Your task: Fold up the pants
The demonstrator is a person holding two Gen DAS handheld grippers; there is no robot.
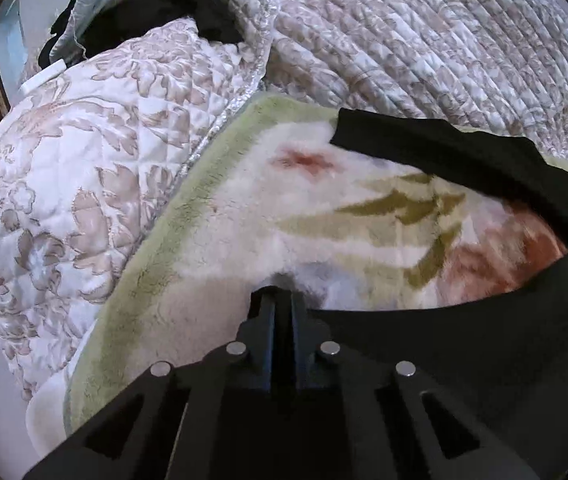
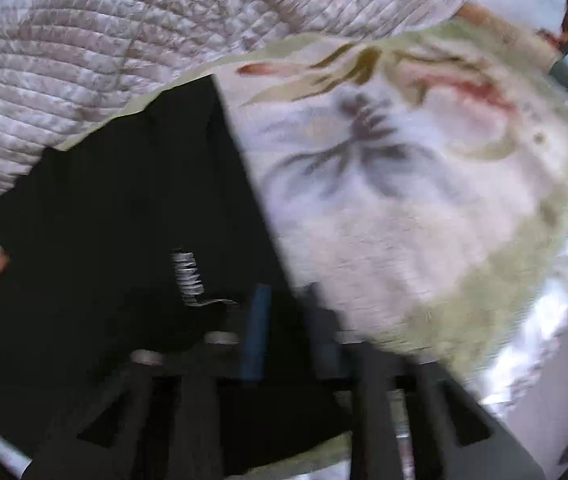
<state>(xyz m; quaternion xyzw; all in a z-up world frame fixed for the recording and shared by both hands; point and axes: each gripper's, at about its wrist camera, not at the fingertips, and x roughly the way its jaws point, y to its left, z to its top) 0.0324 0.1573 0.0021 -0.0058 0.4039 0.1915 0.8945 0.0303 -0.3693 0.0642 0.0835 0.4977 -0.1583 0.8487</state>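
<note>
1. The black pants [image 1: 464,328] lie on the floral fleece blanket [image 1: 244,216], beside the quilted bedspread [image 1: 424,40].
2. My left gripper [image 1: 282,300] has its fingers pressed together, pinching the pants' edge.
3. My right gripper [image 2: 284,320] sits blurred at the pants' straight edge; I cannot tell its opening.

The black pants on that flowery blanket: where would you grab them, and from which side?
Grip the black pants at the straight edge facing the bare blanket, coming in low from that side. There the cloth lies flat with a clean border, easy for a hand-held gripper to pinch.
</note>
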